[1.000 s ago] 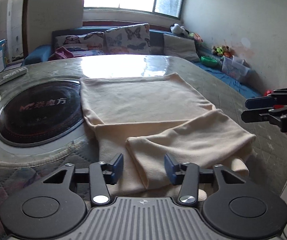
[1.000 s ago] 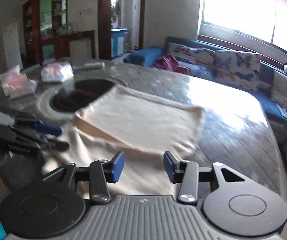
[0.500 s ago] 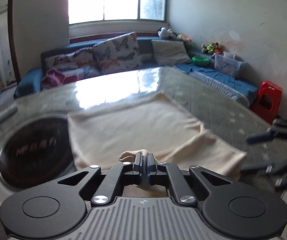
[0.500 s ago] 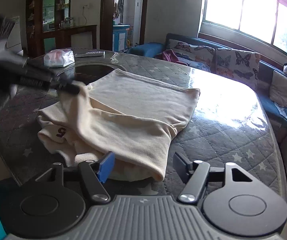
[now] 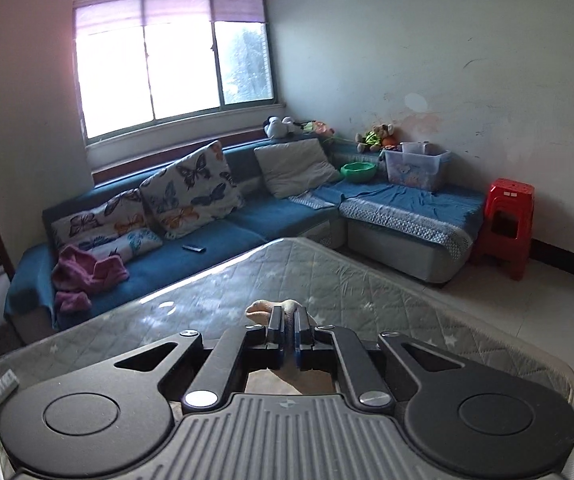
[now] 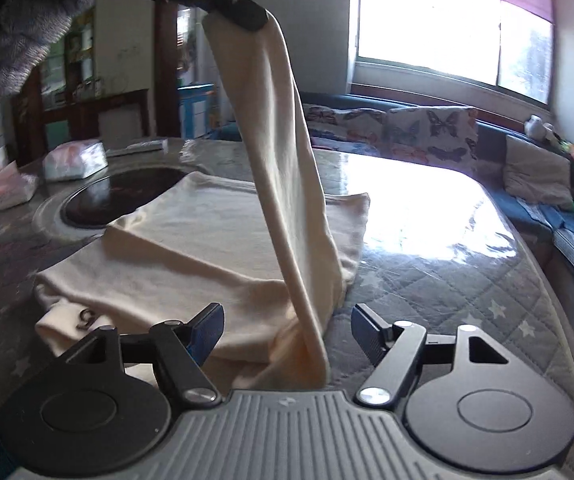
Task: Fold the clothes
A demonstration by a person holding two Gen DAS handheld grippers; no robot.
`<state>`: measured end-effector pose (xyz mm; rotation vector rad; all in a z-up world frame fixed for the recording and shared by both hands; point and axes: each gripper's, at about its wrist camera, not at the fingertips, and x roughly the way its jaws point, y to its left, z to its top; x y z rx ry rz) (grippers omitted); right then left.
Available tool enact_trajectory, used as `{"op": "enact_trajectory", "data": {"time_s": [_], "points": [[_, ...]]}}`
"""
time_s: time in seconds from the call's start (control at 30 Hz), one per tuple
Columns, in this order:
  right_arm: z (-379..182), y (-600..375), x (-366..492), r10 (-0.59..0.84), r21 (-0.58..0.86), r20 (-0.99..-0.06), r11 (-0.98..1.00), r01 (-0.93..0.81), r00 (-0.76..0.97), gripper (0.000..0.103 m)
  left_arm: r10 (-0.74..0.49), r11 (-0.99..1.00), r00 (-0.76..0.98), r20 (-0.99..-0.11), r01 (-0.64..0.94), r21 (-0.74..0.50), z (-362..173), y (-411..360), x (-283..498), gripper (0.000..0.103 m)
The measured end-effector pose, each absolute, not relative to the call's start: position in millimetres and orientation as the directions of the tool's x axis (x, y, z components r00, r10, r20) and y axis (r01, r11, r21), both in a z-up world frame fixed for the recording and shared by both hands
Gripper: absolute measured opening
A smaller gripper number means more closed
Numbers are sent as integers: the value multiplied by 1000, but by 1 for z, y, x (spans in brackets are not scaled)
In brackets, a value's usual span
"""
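The right claw (image 6: 285,326) stands wide, its jaws having just been opening, with the hanging sleeve (image 6: 287,184) between them but not pressed. The cream garment (image 6: 191,256) lies on the table (image 6: 447,256) — soft, light, it sags. Higher, the left claw (image 6: 243,10) pinches the sleeve end.

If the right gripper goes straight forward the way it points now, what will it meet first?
Most likely the lifted sleeve of the cream garment: its lower end hangs just ahead of the open right gripper. Depth is unclear, so it may slide beside the fabric before reaching the table.
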<state>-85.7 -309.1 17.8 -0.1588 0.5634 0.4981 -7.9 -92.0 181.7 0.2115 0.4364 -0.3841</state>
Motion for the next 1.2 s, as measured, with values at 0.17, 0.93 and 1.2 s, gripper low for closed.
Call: {"op": "enact_trajectory", "data": {"time_s": [0.17, 0.93, 1.2], "points": [[11, -321, -82, 359, 0, -560, 901, -434, 746, 72, -335, 897, 838, -431, 423, 126, 188, -100, -3, 5], [1, -333, -94, 241, -171, -629, 884, -434, 739, 80, -175, 976, 757, -629, 217, -10, 55, 23, -56, 5], [23, -339, -93, 291, -128, -675, 859, -496, 678, 79, -134, 985, 718, -683, 174, -10, 28, 35, -65, 11]]}}
